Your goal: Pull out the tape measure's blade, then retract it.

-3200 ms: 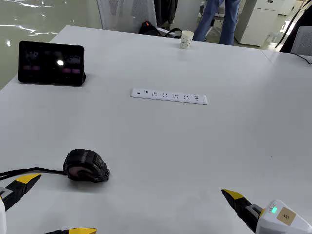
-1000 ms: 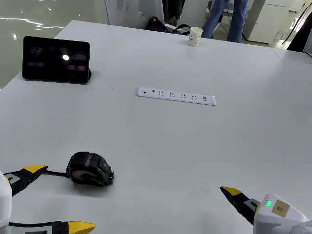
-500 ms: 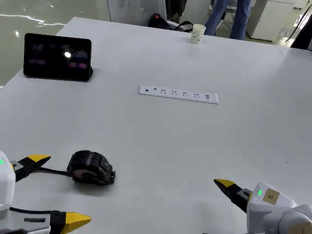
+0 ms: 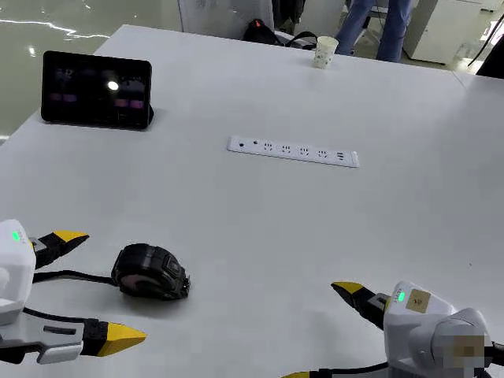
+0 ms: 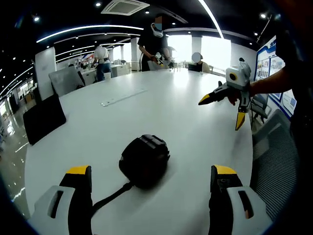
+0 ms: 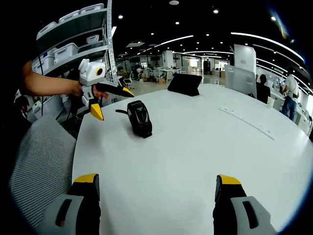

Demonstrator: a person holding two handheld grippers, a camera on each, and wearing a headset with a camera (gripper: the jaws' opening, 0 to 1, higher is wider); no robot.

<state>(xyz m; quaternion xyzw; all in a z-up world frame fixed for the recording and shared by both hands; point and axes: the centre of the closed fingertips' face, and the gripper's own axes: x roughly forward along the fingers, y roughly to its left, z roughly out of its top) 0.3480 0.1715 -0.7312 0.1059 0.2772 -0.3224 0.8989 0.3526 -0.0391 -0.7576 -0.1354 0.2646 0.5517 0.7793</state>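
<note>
The left gripper [image 4: 106, 286] is spread wide, its jaws either side of the strap [image 4: 69, 276] just short of the tape measure [image 4: 150, 272], probably lined up to clamp the case. The right gripper [image 4: 315, 331], jaws also apart, hangs well off to the right, likely for the blade. The tape measure sits near the desk's [image 4: 276, 213] front edge, long axis crosswise, strap end toward the left gripper, mouth presumably rightward.

One tape measure [image 4: 150, 272]; one tablet [image 4: 96, 90]; one power strip [image 4: 293, 151]; one cup [image 4: 324, 52].
</note>
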